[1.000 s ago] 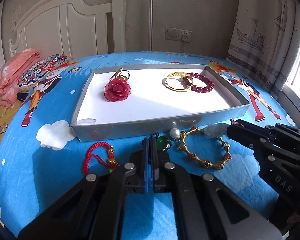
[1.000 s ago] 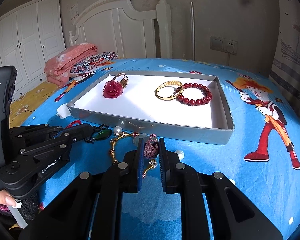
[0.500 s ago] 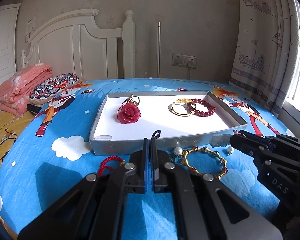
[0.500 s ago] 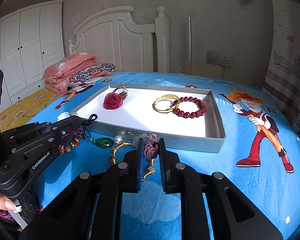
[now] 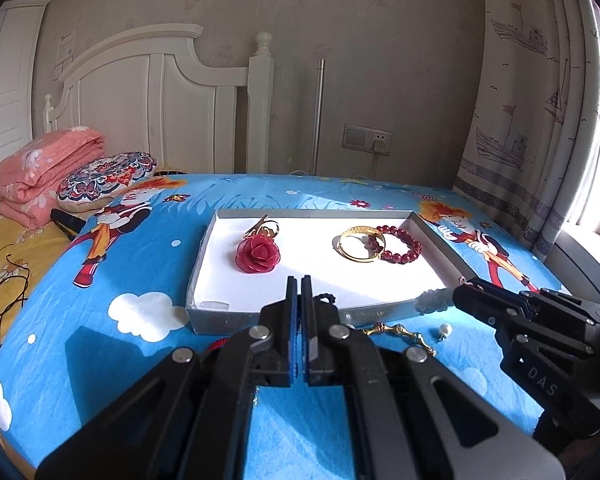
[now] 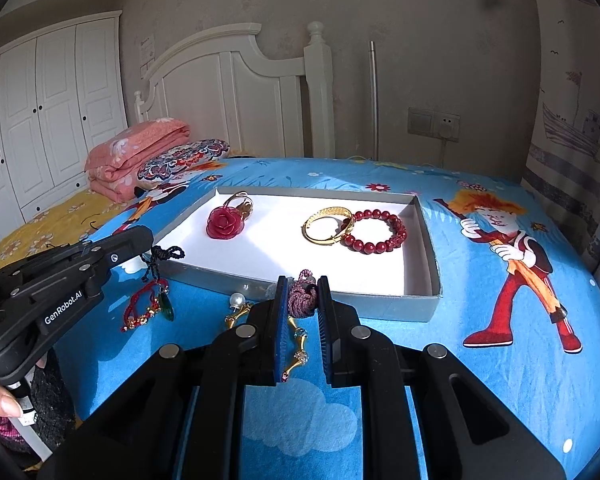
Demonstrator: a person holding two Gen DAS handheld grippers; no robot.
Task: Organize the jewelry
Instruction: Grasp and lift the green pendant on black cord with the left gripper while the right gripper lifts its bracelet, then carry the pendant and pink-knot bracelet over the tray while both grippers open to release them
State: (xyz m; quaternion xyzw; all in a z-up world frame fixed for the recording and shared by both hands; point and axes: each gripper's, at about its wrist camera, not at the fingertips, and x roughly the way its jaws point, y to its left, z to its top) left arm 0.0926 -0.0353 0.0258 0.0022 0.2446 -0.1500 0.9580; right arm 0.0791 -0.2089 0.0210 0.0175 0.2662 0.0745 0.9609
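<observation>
My left gripper (image 5: 299, 284) is shut on a black cord (image 5: 324, 299). In the right wrist view that cord (image 6: 168, 254) hangs from the left gripper (image 6: 144, 240) with a green pendant (image 6: 166, 308) dangling below, just left of the grey tray (image 6: 428, 248). My right gripper (image 6: 303, 284) is shut on a purple cord knot (image 6: 300, 300); a pale stone (image 5: 432, 300) hangs at its tip (image 5: 466, 286) by the tray's front wall. Inside the tray lie a red rose brooch (image 5: 258, 256), a gold bangle (image 5: 358, 246) and a red bead bracelet (image 5: 400, 244).
On the blue cartoon bedsheet in front of the tray lie a gold bamboo-style bracelet (image 5: 400, 332), a pearl earring (image 5: 444, 330) and a red cord bracelet (image 6: 140, 312). A folded pink quilt (image 5: 40, 168) and patterned pillow (image 5: 104, 176) sit far left. A hand (image 6: 0, 400) holds the left gripper.
My left gripper has risen, lifting the black cord and green pendant off the sheet. The right gripper has stayed nearly still, holding the purple knot.
</observation>
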